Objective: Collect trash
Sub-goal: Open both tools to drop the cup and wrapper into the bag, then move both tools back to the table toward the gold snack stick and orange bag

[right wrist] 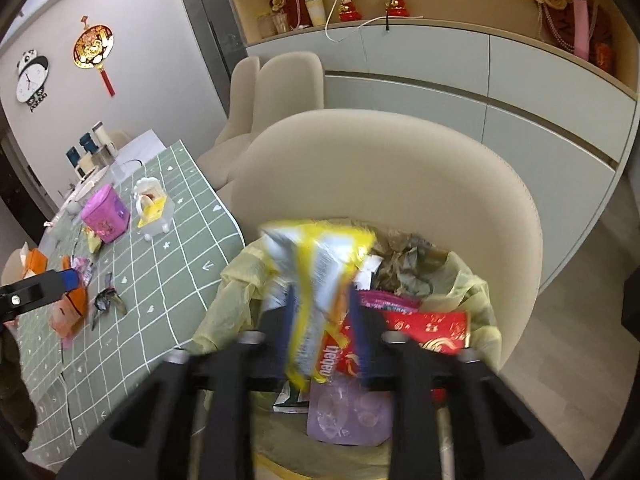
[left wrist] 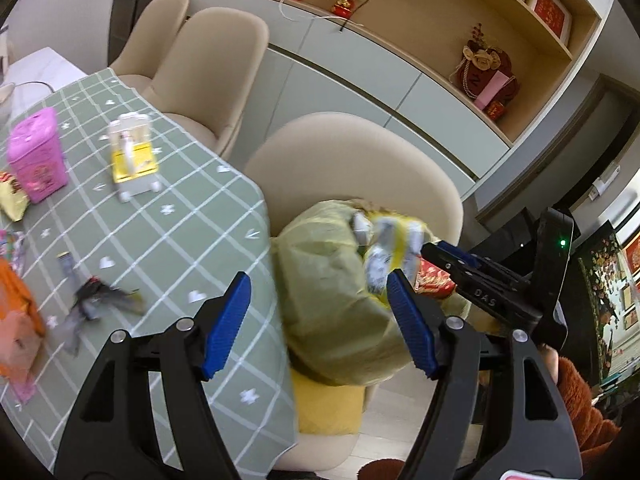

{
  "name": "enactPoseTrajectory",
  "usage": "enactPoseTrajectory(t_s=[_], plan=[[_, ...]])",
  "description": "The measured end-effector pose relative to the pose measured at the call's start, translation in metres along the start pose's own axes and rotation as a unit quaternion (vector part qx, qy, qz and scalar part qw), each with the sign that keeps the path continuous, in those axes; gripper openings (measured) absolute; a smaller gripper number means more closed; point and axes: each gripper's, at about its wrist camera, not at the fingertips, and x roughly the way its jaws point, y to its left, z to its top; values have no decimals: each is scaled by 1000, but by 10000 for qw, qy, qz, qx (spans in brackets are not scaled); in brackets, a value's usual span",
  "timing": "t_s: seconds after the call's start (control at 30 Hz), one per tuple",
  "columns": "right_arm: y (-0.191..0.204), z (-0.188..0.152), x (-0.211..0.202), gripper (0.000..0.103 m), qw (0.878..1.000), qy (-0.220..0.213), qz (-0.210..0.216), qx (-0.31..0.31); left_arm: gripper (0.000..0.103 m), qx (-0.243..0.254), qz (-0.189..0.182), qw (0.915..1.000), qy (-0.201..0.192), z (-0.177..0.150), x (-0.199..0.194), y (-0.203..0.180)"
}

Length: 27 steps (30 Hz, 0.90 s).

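A yellow-green trash bag [right wrist: 236, 312] stands open on the seat of a beige chair [right wrist: 400, 168], holding red and purple packets. My right gripper [right wrist: 322, 300] hangs over the bag's mouth, jaws apart. A blurred yellow-and-white wrapper [right wrist: 320, 264] dangles loose between its fingers. The left wrist view shows the same bag [left wrist: 320, 280], the wrapper [left wrist: 384, 248] and the right gripper [left wrist: 436, 254] above it. My left gripper [left wrist: 318, 284] is open and holds nothing, over the table edge beside the bag. A dark crumpled wrapper [left wrist: 96, 300] lies on the green checked tablecloth [left wrist: 180, 240].
On the table stand a pink box [left wrist: 36, 156], a white-and-yellow box [left wrist: 134, 156] and an orange tissue box [left wrist: 20, 312]. Two more beige chairs [left wrist: 216, 68] line the table's far side. A grey sideboard [right wrist: 500, 92] with ornaments runs behind.
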Motion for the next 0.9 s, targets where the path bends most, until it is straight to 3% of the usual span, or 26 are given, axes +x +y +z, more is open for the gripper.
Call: enactPoseTrajectory(t_s=[0.27,0.43,0.53,0.73,0.9], plan=[[28,-5,-25,43,9992,-256,-245,157,67,-193,174,9996,-76,-19,-36,53],[72,-7,-43,43,9982,-538,-251,94,67,-318,425,9982,-271,-28,-68,102],[99,-12,-46,50,9979,-636,-134,43,67,-457,610,9960,-457,-32,-88,136],[164,-24,-30,50,9989,-279,-39,-368,67,-940,970,9889,-627,-47,-118,228],[206,-34,-8,50,9990,-164,0,-410,67,-687,1030,9905,-600,-48,-129,281]])
